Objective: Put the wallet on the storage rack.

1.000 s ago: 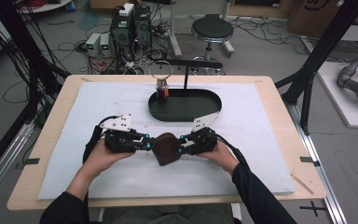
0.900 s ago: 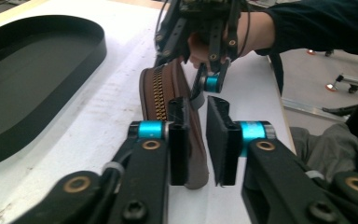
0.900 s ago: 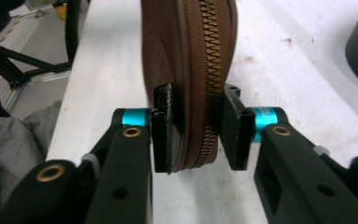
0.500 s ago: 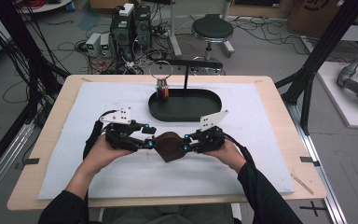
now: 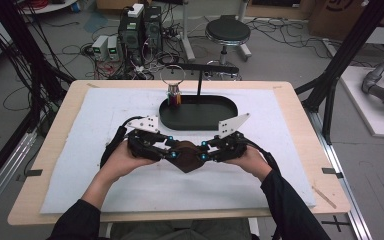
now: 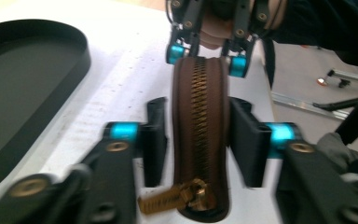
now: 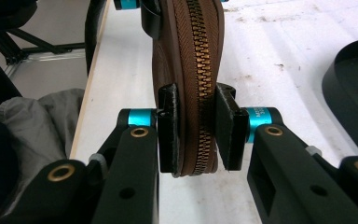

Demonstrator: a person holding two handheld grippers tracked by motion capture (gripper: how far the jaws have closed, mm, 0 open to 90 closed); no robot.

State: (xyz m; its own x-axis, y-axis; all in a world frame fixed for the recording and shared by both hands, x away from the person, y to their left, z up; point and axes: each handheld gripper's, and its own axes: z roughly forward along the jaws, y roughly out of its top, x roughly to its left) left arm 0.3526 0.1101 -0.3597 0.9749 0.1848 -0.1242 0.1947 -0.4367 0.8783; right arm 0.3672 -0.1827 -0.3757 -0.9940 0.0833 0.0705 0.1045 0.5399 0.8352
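Observation:
A brown zipped pouch (image 5: 184, 156) hangs edge-up just above the white mat, between both grippers. My right gripper (image 5: 203, 152) is shut on its right end; in the right gripper view the pads (image 7: 169, 130) squeeze the pouch (image 7: 191, 70) on both sides of the brass zipper. My left gripper (image 5: 171, 152) straddles the left end. Its jaws have just been closing, and in the left gripper view the pads (image 6: 154, 140) stand beside the pouch (image 6: 200, 130) without squeezing it. The zipper pull (image 6: 168, 200) lies at my left gripper's end.
A black oval tray (image 5: 166, 119) sits on the mat behind the grippers, holding a small bottle under a wire ring (image 5: 174, 95) and a black T-stand (image 5: 200, 75). The white mat (image 5: 105, 115) covers most of the wooden table. Stools and cables lie beyond.
Both grippers have risen a little with the pouch and its ends now hang off the mat. The left gripper's jaws opened off the pouch and have come partway back in.

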